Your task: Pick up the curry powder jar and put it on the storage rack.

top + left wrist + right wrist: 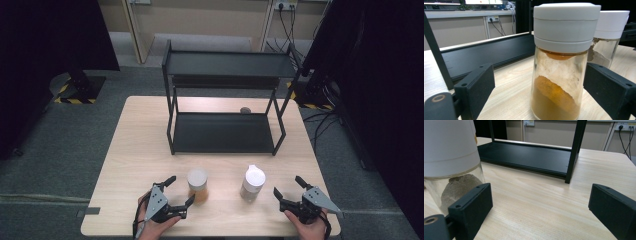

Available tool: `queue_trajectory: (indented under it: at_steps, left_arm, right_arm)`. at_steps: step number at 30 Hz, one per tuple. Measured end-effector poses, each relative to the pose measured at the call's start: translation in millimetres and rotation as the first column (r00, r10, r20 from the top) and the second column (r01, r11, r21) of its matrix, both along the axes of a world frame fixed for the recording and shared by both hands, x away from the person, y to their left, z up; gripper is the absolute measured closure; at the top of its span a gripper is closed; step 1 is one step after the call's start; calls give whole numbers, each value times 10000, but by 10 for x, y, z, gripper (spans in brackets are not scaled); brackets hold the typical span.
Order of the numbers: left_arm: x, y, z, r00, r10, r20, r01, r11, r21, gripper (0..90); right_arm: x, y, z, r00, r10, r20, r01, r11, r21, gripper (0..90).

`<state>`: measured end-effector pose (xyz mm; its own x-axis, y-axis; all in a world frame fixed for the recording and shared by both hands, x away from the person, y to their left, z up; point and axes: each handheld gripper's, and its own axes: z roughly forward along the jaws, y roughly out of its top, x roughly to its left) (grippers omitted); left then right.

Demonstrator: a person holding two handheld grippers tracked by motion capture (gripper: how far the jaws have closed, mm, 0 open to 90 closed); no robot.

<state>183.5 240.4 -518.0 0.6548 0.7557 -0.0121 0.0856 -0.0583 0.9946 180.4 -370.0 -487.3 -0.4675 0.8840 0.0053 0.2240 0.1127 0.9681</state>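
Two glass spice jars with white lids stand near the table's front edge. The jar of orange powder [198, 185] [559, 75] is at the left, and my left gripper [181, 189] [541, 87] is open around it: the jar stands upright in the gap and neither pad touches it. The jar of grey powder [252, 183] [451, 162] [607, 37] is at the right. My right gripper [287, 185] [540, 202] is open just right of that jar, with bare table between its jaws; the jar rises beside and beyond its left jaw.
A black two-tier metal rack [225, 132] [529, 157] [486, 55] stands mid-table behind the jars, both shelves bare. A small dark object [245, 110] lies on the wooden table [140, 150] behind the rack's lower shelf. Dark panels flank the floor on both sides.
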Motion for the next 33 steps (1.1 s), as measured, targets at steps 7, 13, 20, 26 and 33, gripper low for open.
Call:
queue_trajectory:
  at_steps: [7,13,20,26,33]
  left_arm:
    - [7,-61,48,9996,-207,198,213,9994,-266,99]
    - [66,-125,138,9980,-407,492,420,9988,-269,110]
    - [147,-185,188,9967,-542,607,559,9981,-267,147]
    - [223,-246,228,9967,-647,490,646,9979,33,201]
    - [245,-269,221,9960,-672,581,670,9977,49,289]
  right_arm:
    - [7,-1,5,10000,8,-35,-8,10000,-8,57]
    - [6,4,3,10000,-9,-18,9,10000,-21,57]
    - [14,-6,6,10000,3,-65,-2,10000,40,57]
    - [15,-4,6,10000,13,-56,-13,10000,14,57]
    - [17,-4,8,10000,21,-66,-21,10000,8,57]
